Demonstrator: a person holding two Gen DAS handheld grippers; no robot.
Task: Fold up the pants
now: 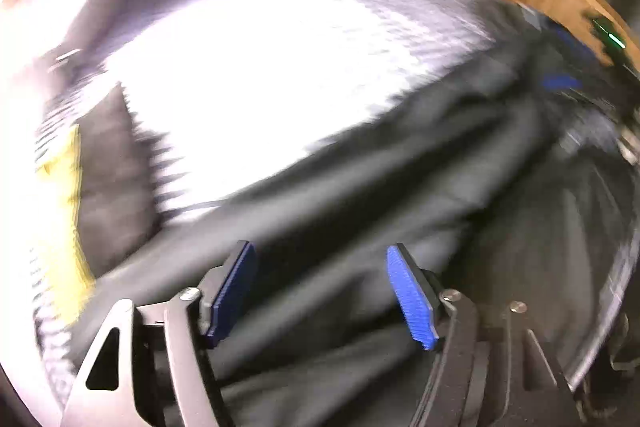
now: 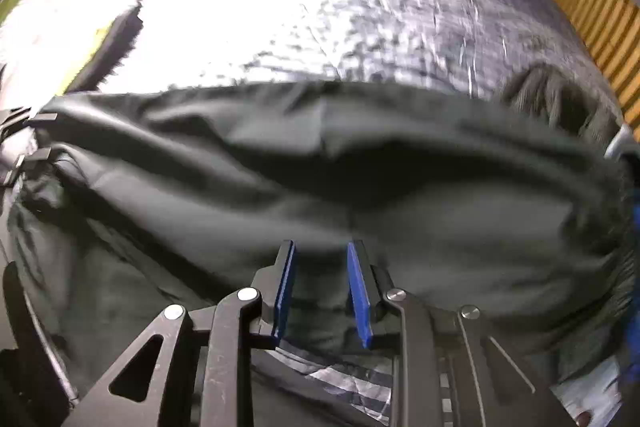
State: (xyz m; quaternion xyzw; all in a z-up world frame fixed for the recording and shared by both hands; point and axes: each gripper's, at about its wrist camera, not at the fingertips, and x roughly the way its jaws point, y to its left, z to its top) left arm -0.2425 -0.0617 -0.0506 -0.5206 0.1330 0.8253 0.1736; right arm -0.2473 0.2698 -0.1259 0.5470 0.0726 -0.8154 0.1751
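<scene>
While both jaws gape empty, the right hand-held gripper (image 2: 321,291) hovers nearer the dark grey fabric pants (image 2: 320,167), lying crosswise; the left hand-held gripper (image 1: 320,291) sees them diagonally.

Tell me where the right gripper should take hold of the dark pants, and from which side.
Probably the raised fold of the pants just ahead of the right gripper, coming from above. The cloth lies flat on the bed cover, so only a standing ridge fits between the open jaws.

Matt dark cloth pants (image 2: 320,163); quilted bedspread (image 2: 360,7)
</scene>
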